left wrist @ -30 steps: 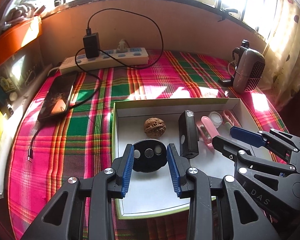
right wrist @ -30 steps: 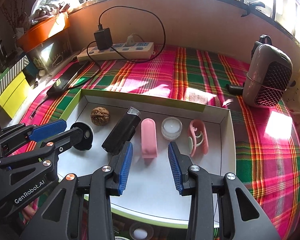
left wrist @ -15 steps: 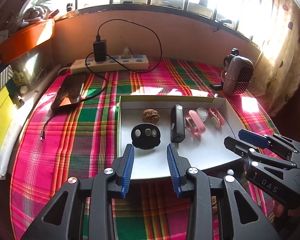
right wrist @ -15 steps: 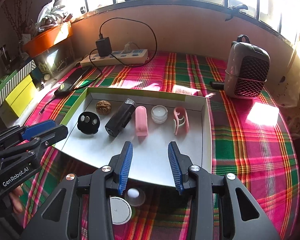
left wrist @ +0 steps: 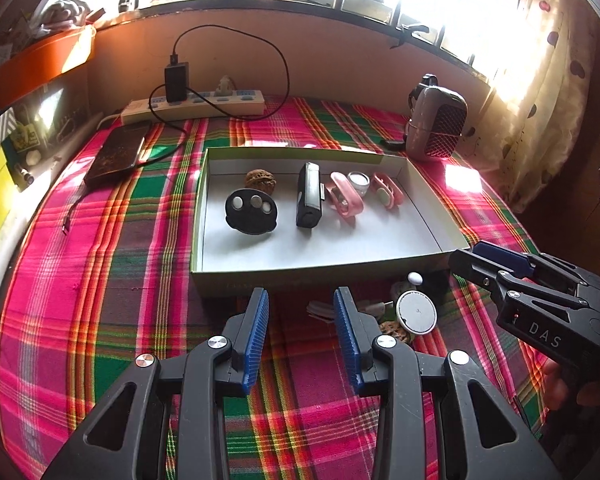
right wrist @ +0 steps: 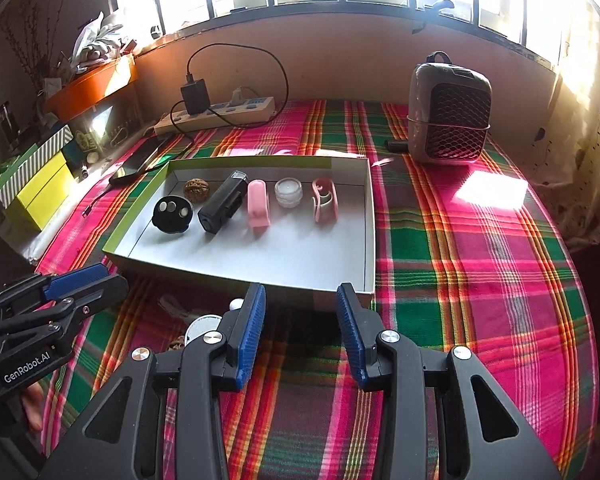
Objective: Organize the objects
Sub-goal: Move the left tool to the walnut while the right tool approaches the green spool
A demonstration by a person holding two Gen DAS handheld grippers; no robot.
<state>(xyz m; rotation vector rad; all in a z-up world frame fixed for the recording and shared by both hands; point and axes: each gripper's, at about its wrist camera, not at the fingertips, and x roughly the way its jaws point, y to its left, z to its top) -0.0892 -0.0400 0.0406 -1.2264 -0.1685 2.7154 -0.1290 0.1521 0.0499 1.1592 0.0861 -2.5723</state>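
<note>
Shallow cardboard tray point(left wrist: 428, 216) holds wrinkled walnut point(left wrist: 260, 179) (rough shell), round black disc point(left wrist: 252, 211).

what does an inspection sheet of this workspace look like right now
surface: plaid cloth covers the table, with sun patches.
job's things: white tray holds a walnut, black disc with three buttons, black rectangular device, pink case, small jar and pink clip, in a row.
clutter: round white lid, small white ball and a second walnut lie on the cloth before the tray.
grippers: left gripper and right gripper open, empty.
cables: black charger cable loops from the power strip to a phone.
surroundings: mesh-fronted heater, barred window, yellow boxes.
</note>
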